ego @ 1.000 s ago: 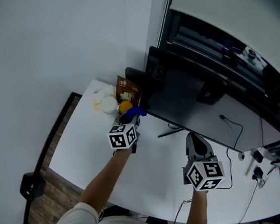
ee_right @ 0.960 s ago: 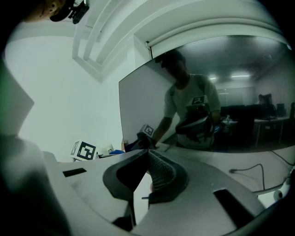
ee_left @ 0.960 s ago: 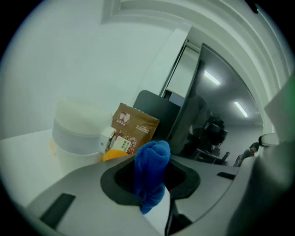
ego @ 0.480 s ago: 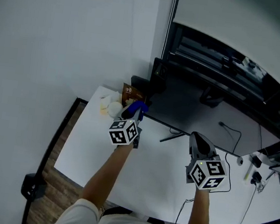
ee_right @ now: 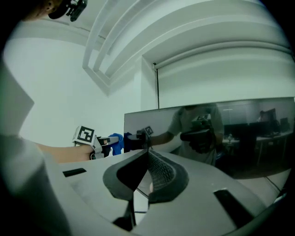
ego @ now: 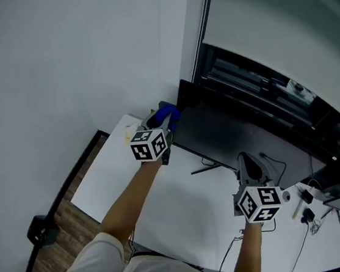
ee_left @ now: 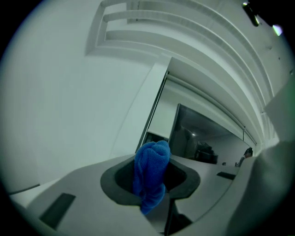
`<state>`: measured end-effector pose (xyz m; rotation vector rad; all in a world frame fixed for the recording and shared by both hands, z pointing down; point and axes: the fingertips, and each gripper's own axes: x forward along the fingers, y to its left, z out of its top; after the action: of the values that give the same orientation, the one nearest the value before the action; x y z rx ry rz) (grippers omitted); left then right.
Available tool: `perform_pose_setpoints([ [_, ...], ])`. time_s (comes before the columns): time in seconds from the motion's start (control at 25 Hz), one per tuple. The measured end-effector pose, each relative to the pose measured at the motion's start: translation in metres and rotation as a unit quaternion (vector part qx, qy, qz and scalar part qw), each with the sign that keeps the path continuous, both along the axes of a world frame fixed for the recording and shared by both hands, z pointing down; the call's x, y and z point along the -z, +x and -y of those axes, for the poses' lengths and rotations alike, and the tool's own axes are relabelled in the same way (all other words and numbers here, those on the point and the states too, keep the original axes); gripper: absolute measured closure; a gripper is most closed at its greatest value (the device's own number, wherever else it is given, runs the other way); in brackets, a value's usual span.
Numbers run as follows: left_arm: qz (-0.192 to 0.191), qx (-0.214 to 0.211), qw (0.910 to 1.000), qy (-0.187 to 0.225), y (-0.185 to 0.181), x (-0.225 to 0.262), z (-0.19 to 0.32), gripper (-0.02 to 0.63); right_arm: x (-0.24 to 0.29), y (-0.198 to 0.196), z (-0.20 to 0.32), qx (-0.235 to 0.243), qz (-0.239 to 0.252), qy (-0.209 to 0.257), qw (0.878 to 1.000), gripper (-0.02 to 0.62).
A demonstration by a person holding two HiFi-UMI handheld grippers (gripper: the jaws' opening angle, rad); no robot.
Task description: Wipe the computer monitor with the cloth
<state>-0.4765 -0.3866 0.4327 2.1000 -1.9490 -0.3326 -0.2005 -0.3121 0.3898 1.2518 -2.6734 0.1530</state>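
The dark computer monitor (ego: 237, 140) stands at the back of the white desk (ego: 179, 207). My left gripper (ego: 161, 120) is shut on a bunched blue cloth (ego: 167, 111) and holds it at the monitor's upper left corner. In the left gripper view the cloth (ee_left: 151, 177) sticks up between the jaws, and the monitor (ee_left: 203, 138) lies just beyond it. My right gripper (ego: 252, 166) hovers in front of the screen's lower right part, jaws together with nothing in them. The right gripper view shows the screen (ee_right: 221, 133), the left gripper (ee_right: 99, 143) and the cloth (ee_right: 116, 142) at the screen's left edge.
The monitor's thin stand leg (ego: 206, 166) rests on the desk under the screen. Cables and small devices (ego: 306, 201) lie at the desk's right end. A white wall runs along the left. A black object (ego: 40, 228) sits on the wooden floor beside the desk's left edge.
My left gripper has risen and moved forward with the blue cloth, from above the snacks on the desk to the monitor's left corner. The right gripper drifted slightly right.
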Motion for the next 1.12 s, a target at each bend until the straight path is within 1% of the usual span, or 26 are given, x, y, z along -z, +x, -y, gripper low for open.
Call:
perform_pose_setpoints([
  [0.16,0.008,0.012,0.9997,0.02,-0.002,0.039,0.002,0.483,0.026,0.014,-0.005,-0.003,0.01,0.021,1.0,0.581],
  [0.24,0.019,0.022,0.9991,0.031,-0.001,0.06,0.002,0.483,0.04,0.02,-0.008,-0.002,0.009,0.037,0.999,0.581],
  [0.32,0.025,0.032,0.9981,0.046,-0.001,0.08,0.003,0.483,0.053,0.024,-0.01,0.001,0.004,0.052,0.999,0.581],
  [0.4,0.024,0.037,0.9971,0.062,-0.003,0.1,0.004,0.483,0.064,0.029,-0.011,-0.001,0.004,0.061,0.998,0.581],
  [0.48,0.032,0.041,0.9957,0.077,-0.002,0.12,0.005,0.483,0.075,0.036,-0.011,-0.005,0.005,0.067,0.998,0.581],
  [0.56,0.051,0.043,0.9943,0.084,0.001,0.136,0.007,0.483,0.084,0.044,-0.012,-0.009,0.005,0.073,0.997,0.581],
  [0.76,0.109,0.05,0.9896,0.079,0.01,0.157,0.005,0.483,0.096,0.067,-0.019,-0.02,0.011,0.082,0.996,0.581],
  [0.84,0.137,0.049,0.9864,0.078,0.02,0.162,0.004,0.483,0.098,0.077,-0.022,-0.023,0.013,0.083,0.996,0.581],
  [0.92,0.158,0.038,0.9833,0.081,0.036,0.168,0.003,0.483,0.099,0.086,-0.026,-0.025,0.014,0.085,0.996,0.581],
  [1.12,0.185,-0.008,0.98,0.073,0.089,0.168,0.009,0.483,0.102,0.113,-0.036,-0.039,0.019,0.089,0.995,0.581],
])
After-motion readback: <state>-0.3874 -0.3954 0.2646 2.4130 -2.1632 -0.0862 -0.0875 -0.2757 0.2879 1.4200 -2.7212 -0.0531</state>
